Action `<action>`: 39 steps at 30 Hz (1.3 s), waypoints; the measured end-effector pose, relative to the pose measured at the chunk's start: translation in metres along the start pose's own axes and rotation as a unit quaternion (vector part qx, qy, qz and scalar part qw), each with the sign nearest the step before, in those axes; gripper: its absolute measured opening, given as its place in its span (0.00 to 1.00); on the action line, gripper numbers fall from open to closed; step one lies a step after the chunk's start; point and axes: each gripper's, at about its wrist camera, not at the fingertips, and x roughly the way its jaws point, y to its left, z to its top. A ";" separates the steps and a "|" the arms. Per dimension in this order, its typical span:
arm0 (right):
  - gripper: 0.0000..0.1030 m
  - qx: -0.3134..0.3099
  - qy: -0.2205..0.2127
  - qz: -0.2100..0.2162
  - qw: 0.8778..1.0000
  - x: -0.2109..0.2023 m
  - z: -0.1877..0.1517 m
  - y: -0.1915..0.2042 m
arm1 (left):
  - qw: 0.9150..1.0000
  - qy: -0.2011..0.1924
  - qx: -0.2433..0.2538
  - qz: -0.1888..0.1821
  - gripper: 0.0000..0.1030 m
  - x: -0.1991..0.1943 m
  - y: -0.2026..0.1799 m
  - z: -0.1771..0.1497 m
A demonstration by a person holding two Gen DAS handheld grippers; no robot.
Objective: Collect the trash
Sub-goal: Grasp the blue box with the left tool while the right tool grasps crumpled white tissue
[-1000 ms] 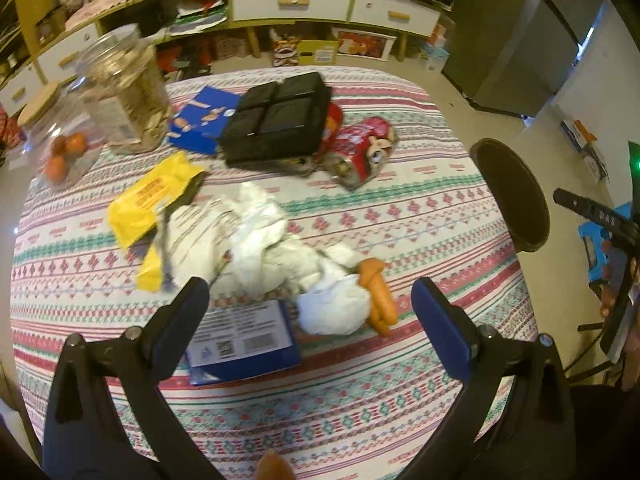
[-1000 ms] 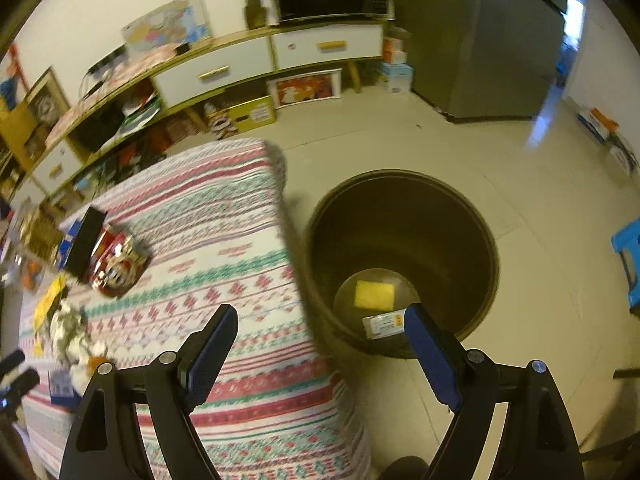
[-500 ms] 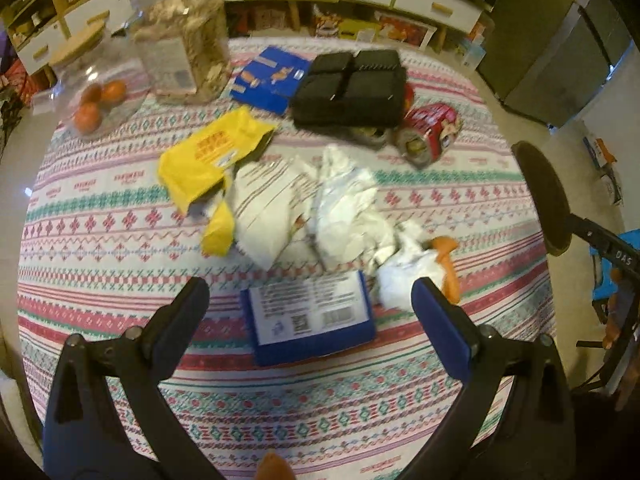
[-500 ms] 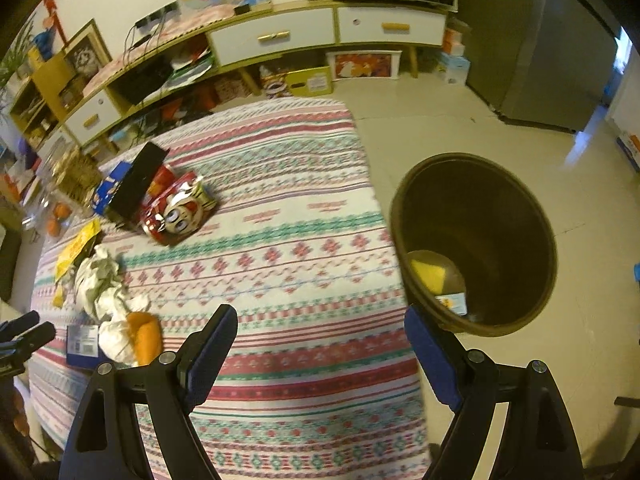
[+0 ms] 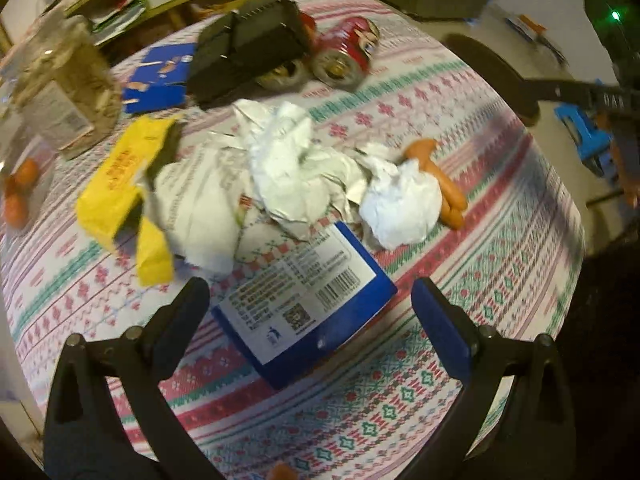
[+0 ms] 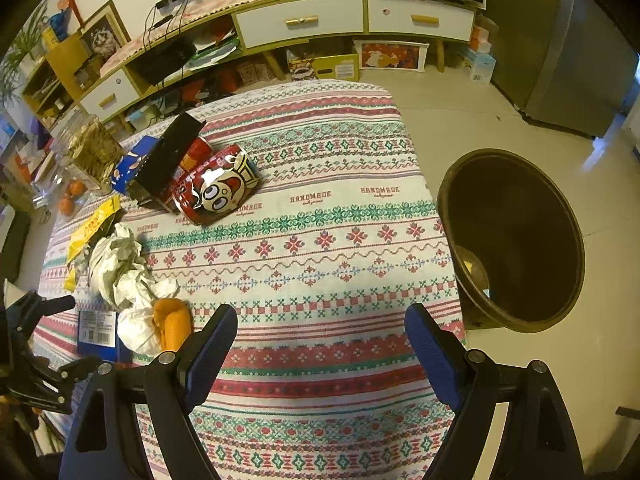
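**Both claws spread above the littered table**

The left gripper (image 5: 308, 300) gapes over a flat, glossy blue box (image 5: 306, 304). Just beyond lie crumpled white paper (image 5: 288, 168) and a yellow wrapper (image 5: 120, 184). The right gripper (image 6: 320, 332) is parted, empty, over patterned cloth (image 6: 320, 240); the round brown bin (image 6: 516, 236) stands right, its floor half hidden.

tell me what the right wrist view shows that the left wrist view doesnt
Only the right wrist view shows inside the brown trash bin on the floor beside the table, with yellow scrap at its bottom, plus the cartoon face on the red can. Only the left wrist view shows the barcode label on the blue box lying between the open left claw. Both share the crumpled white paper, the yellow wrapper, the orange peel and the patterned tablecloth. The right claw is open and empty.
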 end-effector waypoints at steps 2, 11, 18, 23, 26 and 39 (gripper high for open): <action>0.85 -0.001 0.002 -0.002 1.000 0.002 0.000 -0.001 | 1.000 0.000 0.011 -0.005 0.98 0.006 0.001 0.002; 0.85 0.007 0.010 -0.002 1.000 0.005 -0.002 -0.007 | 0.999 0.032 0.023 -0.013 0.98 0.029 -0.004 0.005; 0.85 -0.005 0.017 -0.004 1.000 0.009 -0.003 -0.001 | 0.999 0.041 -0.002 -0.006 0.84 0.032 -0.006 -0.002; 0.85 -0.018 0.022 -0.004 1.000 0.013 -0.004 0.010 | 0.999 0.045 -0.021 0.014 0.81 0.029 -0.004 -0.010; 0.85 -0.027 0.027 -0.002 0.999 0.016 -0.005 0.018 | 0.998 0.052 -0.026 0.029 0.78 0.029 -0.005 -0.017; 0.85 -0.072 0.039 0.006 0.997 0.027 -0.010 0.056 | 0.993 0.031 -0.104 0.041 0.68 0.002 0.003 -0.036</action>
